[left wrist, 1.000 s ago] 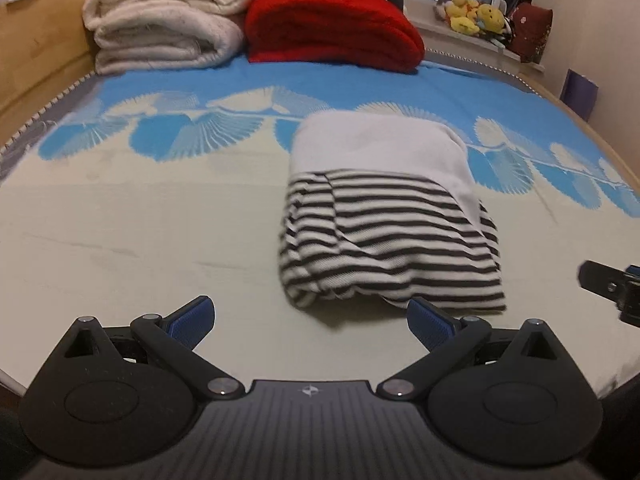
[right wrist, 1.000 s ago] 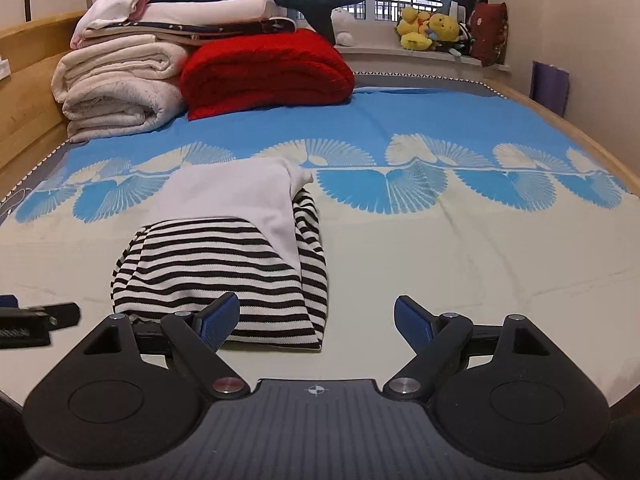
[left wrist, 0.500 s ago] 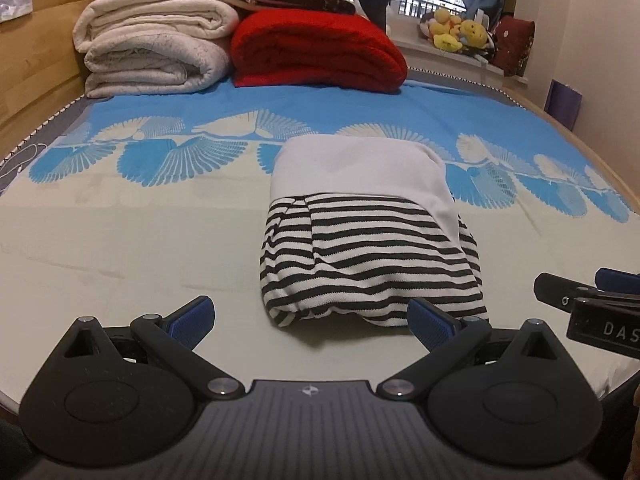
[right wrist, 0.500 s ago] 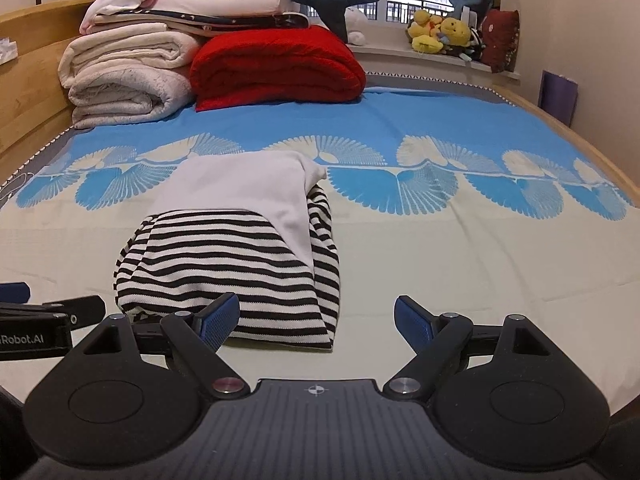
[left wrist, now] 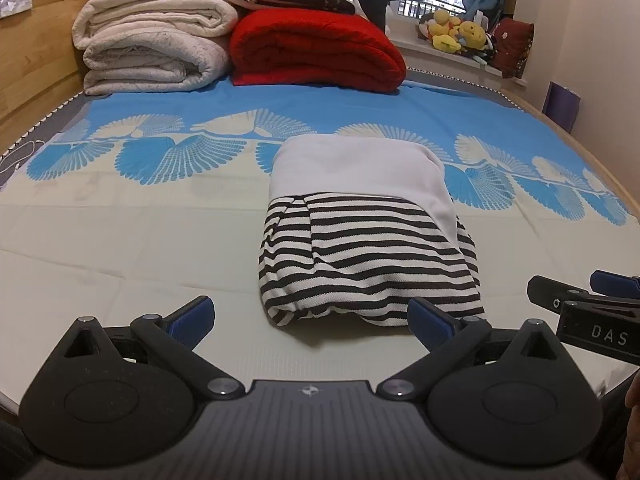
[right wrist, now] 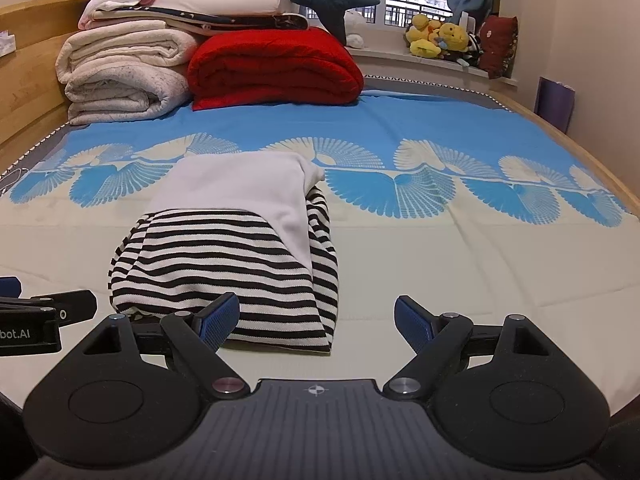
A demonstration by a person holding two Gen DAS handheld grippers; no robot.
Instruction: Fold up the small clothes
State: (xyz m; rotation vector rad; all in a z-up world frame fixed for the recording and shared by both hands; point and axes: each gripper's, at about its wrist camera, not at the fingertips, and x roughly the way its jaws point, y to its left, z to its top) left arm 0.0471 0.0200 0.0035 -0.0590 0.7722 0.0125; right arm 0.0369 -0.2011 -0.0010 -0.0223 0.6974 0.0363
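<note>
Left hand-held gripper [left wrist: 310, 316] and right hand-held gripper [right wrist: 316, 316] both gape empty.

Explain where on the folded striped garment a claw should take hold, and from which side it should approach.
Grip the near folded edge of the striped garment, coming in low from the near side. That edge bulges off the bed sheet with a shadowed gap beneath, probably letting a finger slide under. The left claw and the right claw both face it, open and empty.

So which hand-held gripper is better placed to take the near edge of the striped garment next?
Probably the left hand-held gripper: it is open and the striped garment sits nearly centred between its fingers. The right hand-held gripper, also open, has the garment off to its left, only by its left finger.
</note>
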